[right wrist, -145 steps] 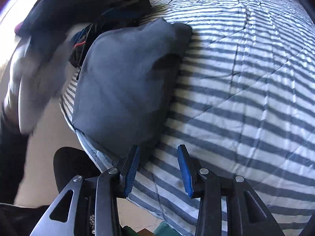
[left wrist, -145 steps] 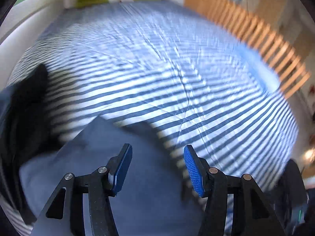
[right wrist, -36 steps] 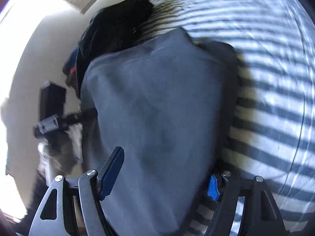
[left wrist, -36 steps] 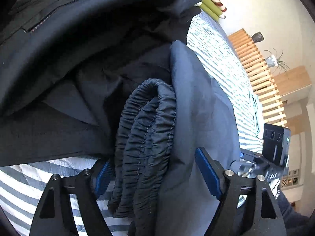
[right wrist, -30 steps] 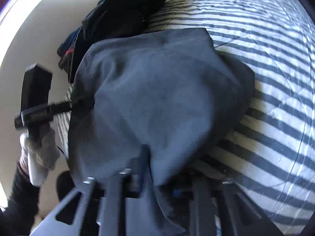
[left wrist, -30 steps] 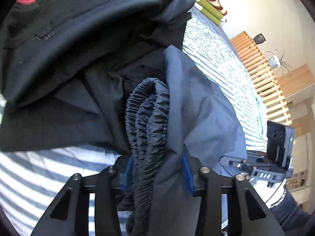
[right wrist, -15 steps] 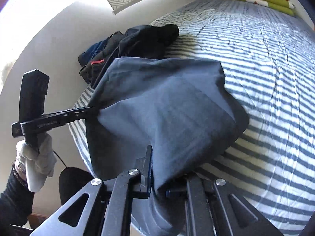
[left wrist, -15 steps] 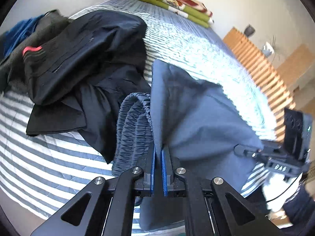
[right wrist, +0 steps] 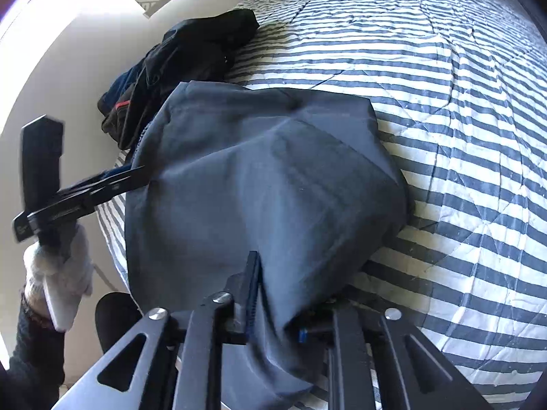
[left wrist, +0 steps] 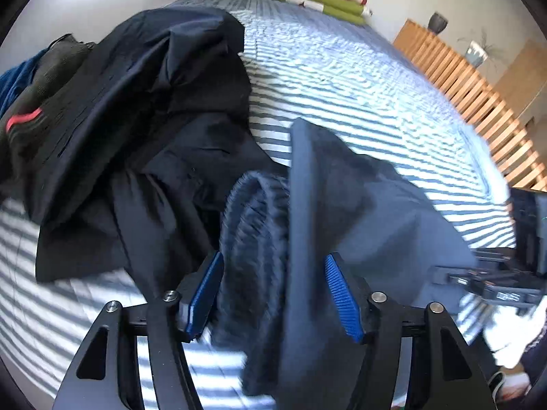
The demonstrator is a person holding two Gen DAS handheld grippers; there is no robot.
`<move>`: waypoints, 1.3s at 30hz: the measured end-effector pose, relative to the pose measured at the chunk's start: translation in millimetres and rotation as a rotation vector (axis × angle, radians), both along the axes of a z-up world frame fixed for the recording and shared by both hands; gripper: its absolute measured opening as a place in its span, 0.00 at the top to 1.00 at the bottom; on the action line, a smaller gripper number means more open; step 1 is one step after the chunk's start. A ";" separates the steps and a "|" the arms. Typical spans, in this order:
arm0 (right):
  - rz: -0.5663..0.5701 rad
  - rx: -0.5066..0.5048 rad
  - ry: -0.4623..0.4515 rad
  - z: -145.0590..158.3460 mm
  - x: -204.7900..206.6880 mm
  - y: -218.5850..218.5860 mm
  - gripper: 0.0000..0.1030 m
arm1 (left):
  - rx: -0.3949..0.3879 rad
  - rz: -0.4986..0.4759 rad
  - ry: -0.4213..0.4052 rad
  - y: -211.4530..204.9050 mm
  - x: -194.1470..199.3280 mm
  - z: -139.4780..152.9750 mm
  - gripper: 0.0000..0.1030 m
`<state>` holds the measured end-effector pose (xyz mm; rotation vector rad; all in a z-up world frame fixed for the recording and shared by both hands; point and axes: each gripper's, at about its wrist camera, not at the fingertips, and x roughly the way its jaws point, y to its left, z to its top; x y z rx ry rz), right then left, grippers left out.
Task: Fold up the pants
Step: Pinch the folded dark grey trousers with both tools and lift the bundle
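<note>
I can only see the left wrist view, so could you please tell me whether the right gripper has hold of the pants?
Observer: Yes. In the right wrist view the right gripper has a fold of the pants between its fingers. Its jaws have just been opening slightly, but the cloth looks pinched.
Operator: Thank you. What is holding my left gripper?
Observer: A white-gloved hand holds it. The left gripper meets the opposite edge of the pants, and its jaws have just been opening.
Operator: Where does the rest of the bundle lie?
Observer: Its rounded side away from the left gripper rests on the striped quilt.
</note>
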<state>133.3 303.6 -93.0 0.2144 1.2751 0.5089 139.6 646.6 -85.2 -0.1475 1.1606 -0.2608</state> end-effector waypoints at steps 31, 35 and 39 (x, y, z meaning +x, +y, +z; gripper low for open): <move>0.020 -0.153 -0.247 26.3 49.8 -3.6 0.64 | -0.287 0.015 0.059 27.4 10.6 -30.2 0.48; -0.065 -0.109 -0.056 -2.5 55.4 -40.7 0.55 | -0.284 0.000 0.077 23.6 12.9 -32.9 0.42; -0.136 0.039 0.053 -14.1 34.4 -74.2 0.50 | -0.257 -0.024 0.094 17.0 14.7 -37.8 0.40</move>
